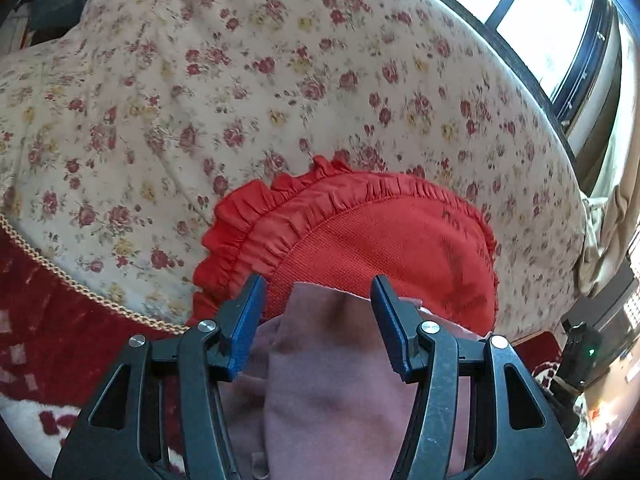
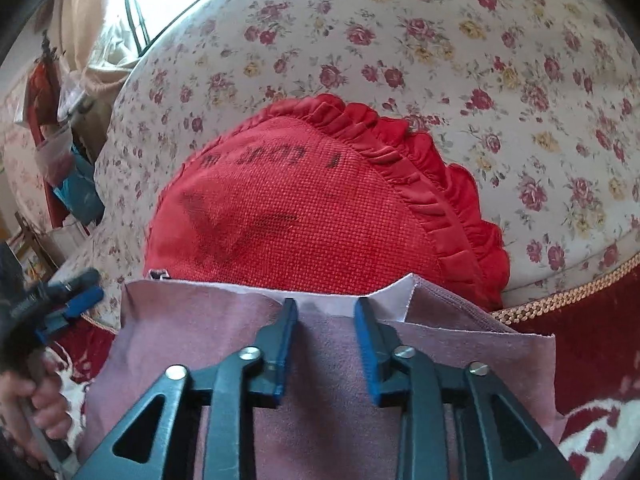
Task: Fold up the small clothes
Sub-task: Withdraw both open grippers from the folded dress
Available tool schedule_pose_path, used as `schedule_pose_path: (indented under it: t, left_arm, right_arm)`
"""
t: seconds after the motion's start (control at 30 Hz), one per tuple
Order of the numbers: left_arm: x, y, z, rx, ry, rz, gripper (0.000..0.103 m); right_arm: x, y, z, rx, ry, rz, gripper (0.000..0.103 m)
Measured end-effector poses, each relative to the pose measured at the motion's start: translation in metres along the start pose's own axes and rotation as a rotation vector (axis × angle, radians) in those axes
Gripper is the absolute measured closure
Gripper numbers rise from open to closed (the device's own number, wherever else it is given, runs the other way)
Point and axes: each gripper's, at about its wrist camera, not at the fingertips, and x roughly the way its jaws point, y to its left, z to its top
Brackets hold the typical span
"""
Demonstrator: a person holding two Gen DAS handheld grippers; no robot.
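Note:
A dusty-pink garment (image 2: 328,344) lies spread on the seat, its far edge against a red frilled cushion (image 2: 304,208). A pale inner flap (image 2: 394,292) shows at that far edge. My right gripper (image 2: 326,306) hovers over the cloth near that edge, its blue-padded jaws apart with nothing pinched. In the left wrist view the same pink garment (image 1: 320,364) bulges in a fold below my left gripper (image 1: 318,286), which is open above it with no cloth between the pads. The left gripper (image 2: 76,300) also shows at the left edge of the right wrist view, held by a hand (image 2: 36,408).
A floral-print sofa back (image 1: 248,92) rises behind the red cushion (image 1: 380,240). A dark red blanket with a gold cord trim (image 2: 560,296) covers the seat. A bright window (image 1: 548,20) stands at the upper right, and cluttered shelves (image 2: 60,152) at the far left.

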Motion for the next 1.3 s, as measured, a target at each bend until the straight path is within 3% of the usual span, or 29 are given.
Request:
schedule_pose_path:
  t: [0.1,0.17,0.23,0.3,0.43,0.6,0.77,0.87,1.0,1.07,1.23,1.3]
  left_arm:
    - [-0.009,0.006,-0.004,-0.006,0.012,-0.011,0.048]
    - [-0.015,0.007,-0.010,0.005,0.031,-0.012,0.046]
    - [-0.024,0.005,-0.016,0.013,0.045,-0.010,0.038]
    - [-0.036,0.004,-0.024,0.033,0.060,-0.010,0.028]
    - [-0.065,0.006,-0.048,0.052,0.128,0.012,0.017]
    - [-0.107,0.009,-0.100,0.027,0.259,0.032,0.016]
    - [-0.108,0.030,-0.156,-0.155,0.405,0.012,0.015]
    - [-0.107,0.028,-0.146,-0.192,0.323,-0.018,0.015]
    - [-0.094,0.038,-0.146,-0.305,0.307,-0.056,0.011]
    - [-0.088,0.034,-0.142,-0.315,0.312,-0.059,0.005]
    - [-0.070,0.039,-0.129,-0.363,0.330,-0.065,0.003]
    - [-0.070,0.039,-0.128,-0.358,0.356,-0.101,0.003]
  right_arm:
    - [-0.006,0.004,0.004,-0.007,0.023,-0.058,0.064]
    - [-0.024,0.007,0.008,-0.008,-0.015,-0.082,0.064]
    - [-0.053,0.016,0.009,-0.057,-0.083,-0.130,0.064]
    - [-0.079,0.022,0.004,-0.118,-0.108,-0.217,0.058]
    - [-0.114,0.013,-0.020,-0.118,-0.038,-0.295,0.057]
    - [-0.167,0.001,-0.058,-0.085,0.005,-0.296,0.057]
    - [-0.206,-0.001,-0.083,-0.016,0.024,-0.260,0.056]
    - [-0.209,0.001,-0.088,-0.007,0.027,-0.255,0.056]
    - [-0.197,0.003,-0.092,-0.007,0.058,-0.238,0.056]
    - [-0.192,0.006,-0.091,-0.010,0.068,-0.225,0.056]
    - [-0.177,0.020,-0.091,-0.054,0.091,-0.208,0.056]
    - [-0.174,0.024,-0.091,-0.068,0.094,-0.203,0.056]
